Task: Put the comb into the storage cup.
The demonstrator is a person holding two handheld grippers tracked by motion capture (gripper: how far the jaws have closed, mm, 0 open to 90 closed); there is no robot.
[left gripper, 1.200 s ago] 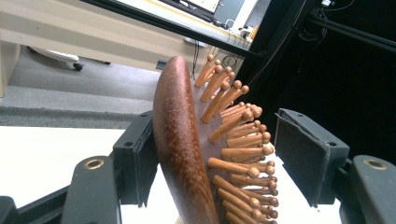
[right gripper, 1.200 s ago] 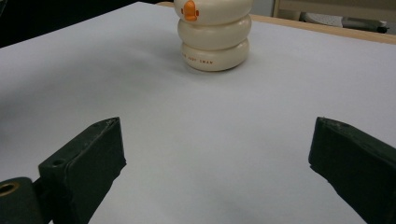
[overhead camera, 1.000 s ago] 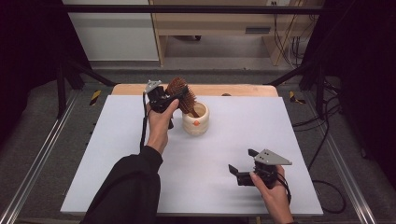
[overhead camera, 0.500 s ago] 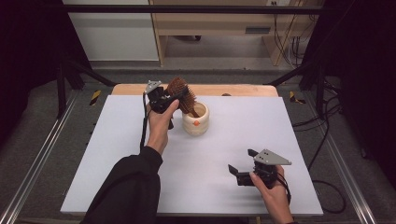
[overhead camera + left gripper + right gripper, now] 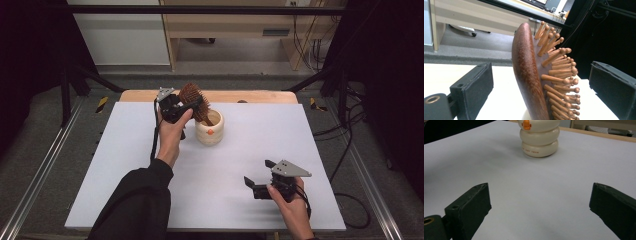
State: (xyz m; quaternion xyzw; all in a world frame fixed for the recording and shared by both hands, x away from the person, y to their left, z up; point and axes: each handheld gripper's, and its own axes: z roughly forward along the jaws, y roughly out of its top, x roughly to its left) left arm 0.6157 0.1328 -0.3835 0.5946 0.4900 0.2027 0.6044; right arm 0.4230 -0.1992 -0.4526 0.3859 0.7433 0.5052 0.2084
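1. The left claw (image 5: pixel 539 87) is spread wide, its jaws well apart on either side of the wooden hairbrush (image 5: pixel 531 75) and touching neither face.
2. The brush stands head-up in the cream cup (image 5: pixel 210 131), just in front of that claw.
3. The right claw (image 5: pixel 539 212) gapes empty above the white tabletop (image 5: pixel 549 190), the cup well ahead.

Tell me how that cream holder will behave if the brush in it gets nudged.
The cream holder looks squat and wide-based, so it should probably slide on the smooth white table rather than tip. It looks ceramic, so likely heavy for its size and breakable. The wooden hairbrush leans out of it, which may lever it sideways.
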